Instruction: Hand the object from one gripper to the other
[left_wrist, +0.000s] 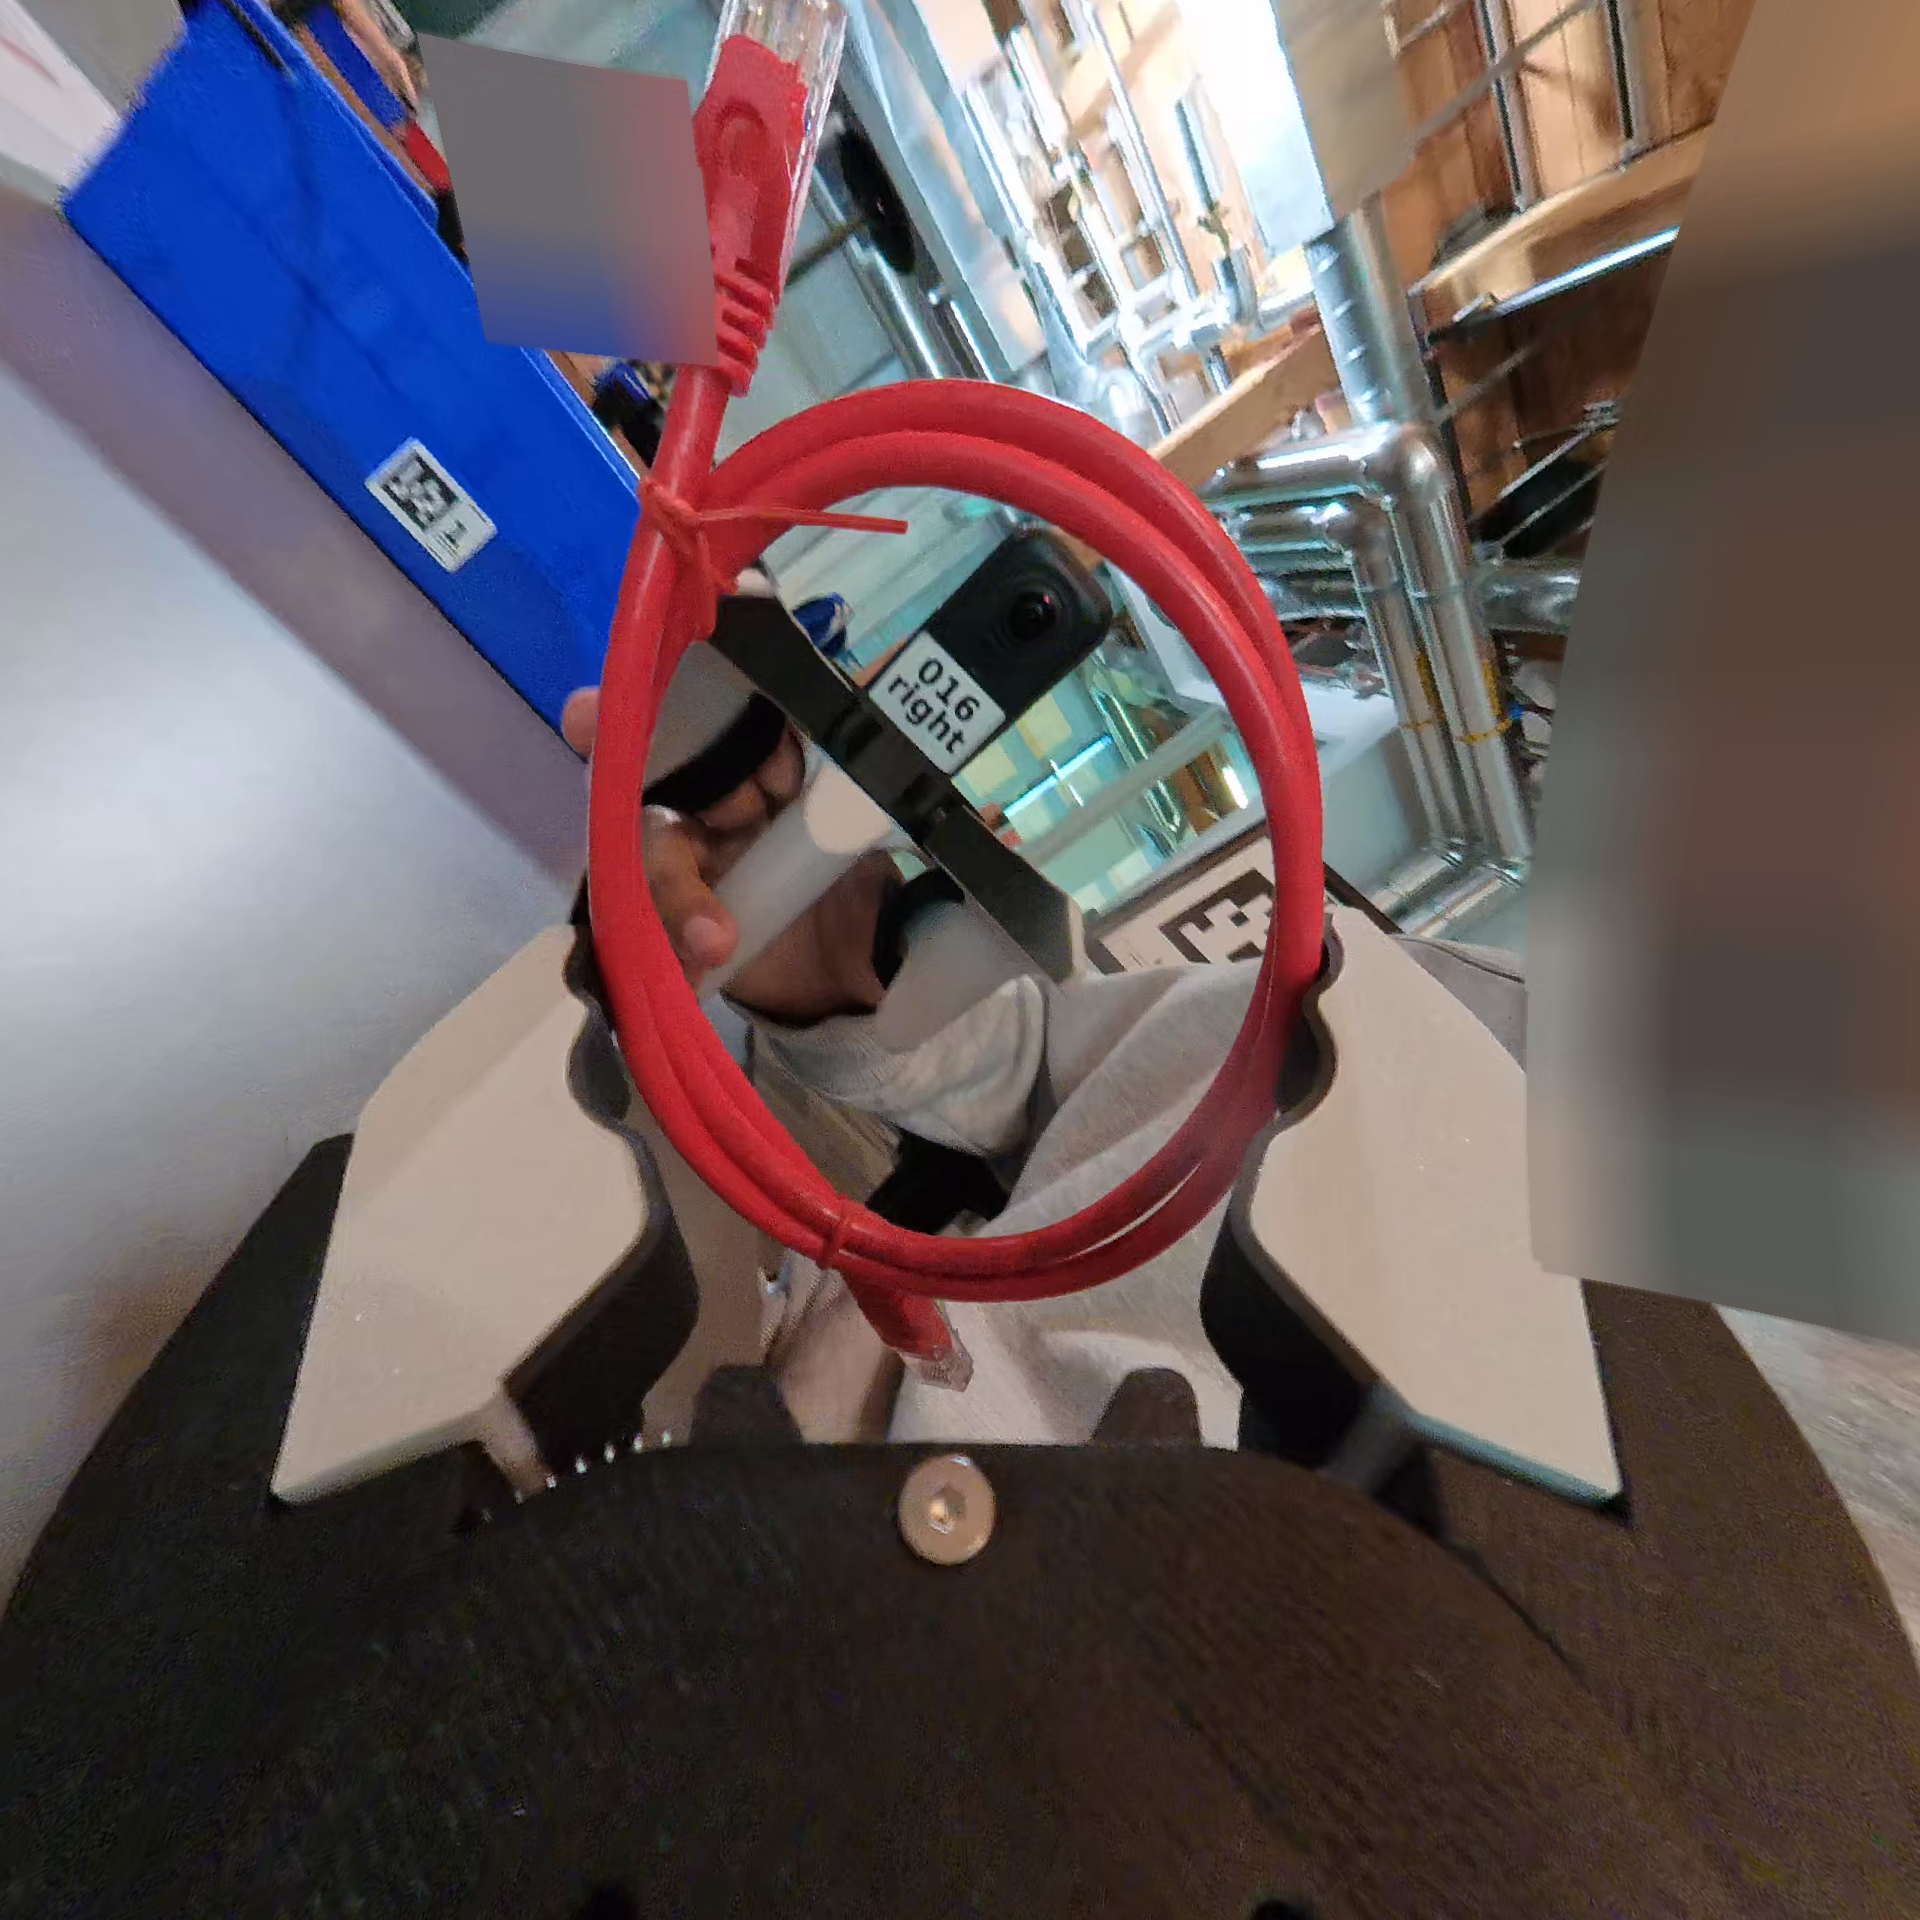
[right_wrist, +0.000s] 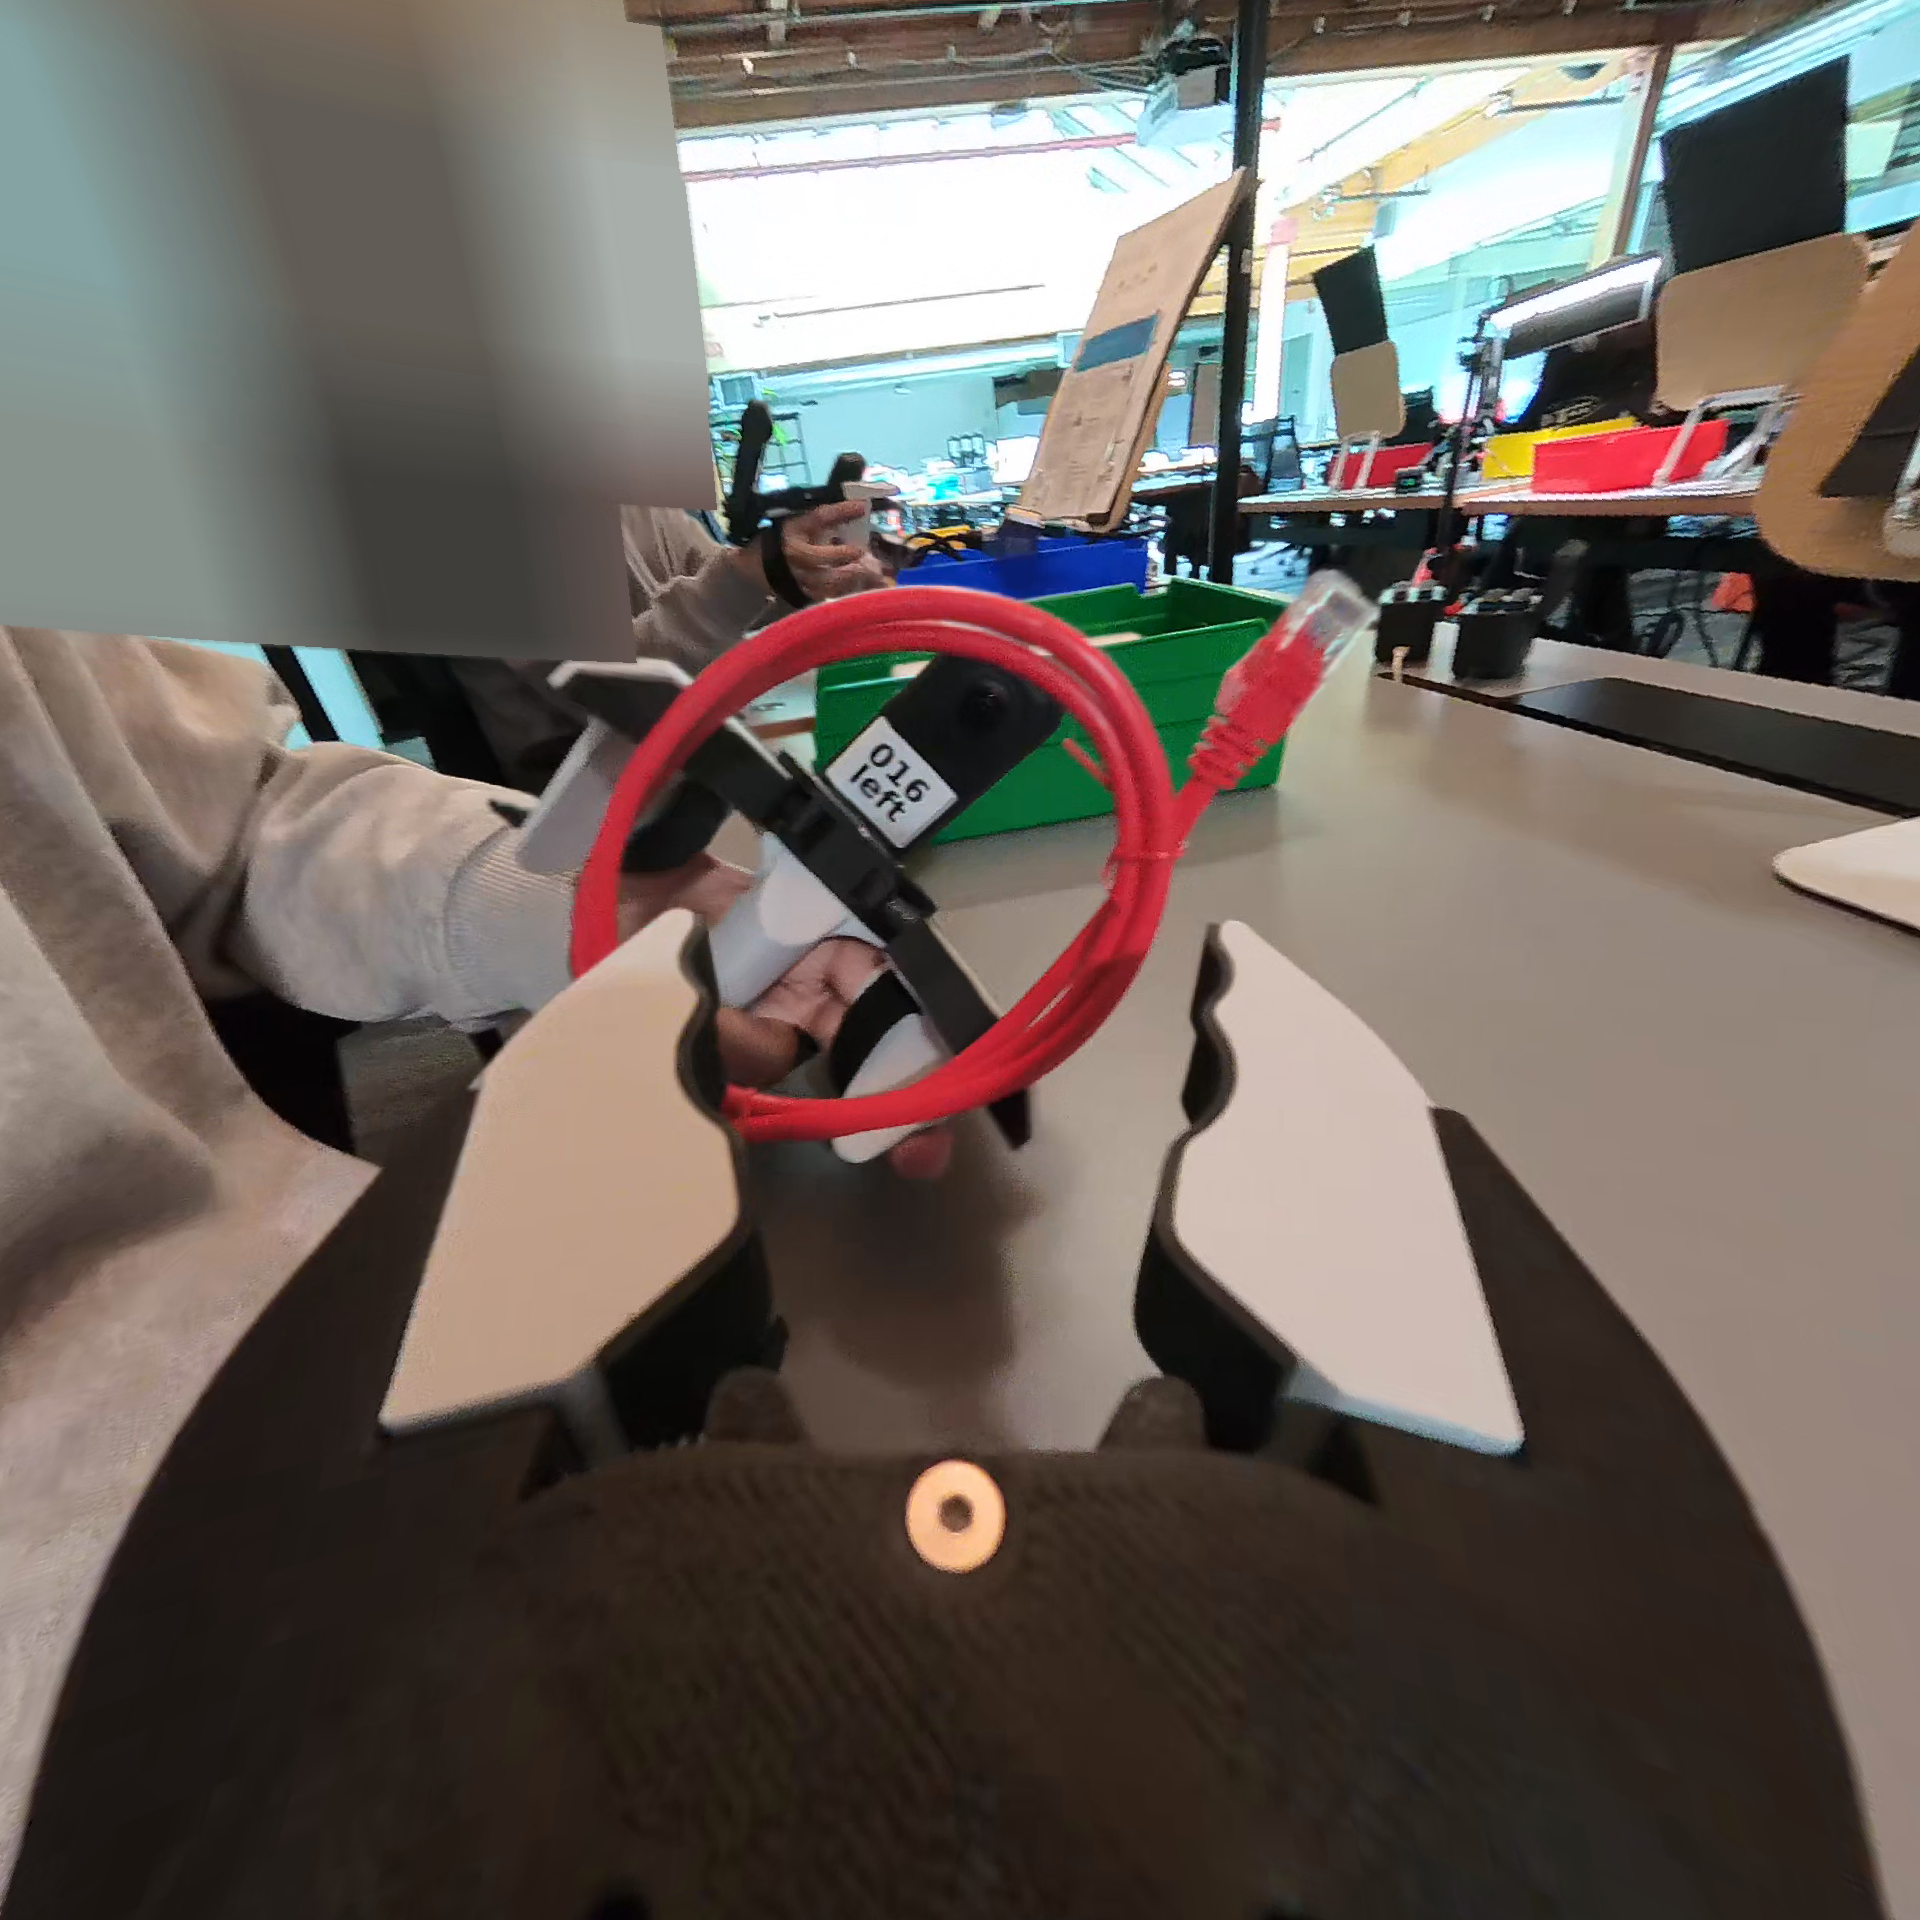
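- Broadly, a grey table is seen across the right wrist view, with a green bin standing on it farther back.
- A blue bin is shown tilted at the upper left of the left wrist view.
- A grey sleeve is seen at the left of the right wrist view, and the left gripper's handle is held by the hand at its end.
- The left gripper is held up off the table, and its fingers are set wide apart, with the coil gripped across its width between them.
- The right gripper is pointed at the left one, and its fingers are spread with nothing pinched between them.
- The red network cable is held as a coil in the air between the two grippers, and its lower rim is seen just beside one fingertip of the right gripper.
- One plug is stuck out well beyond the coil.
- The second plug is hung just beneath the coil's lower rim.
- The loops are bound by a thin red tie.
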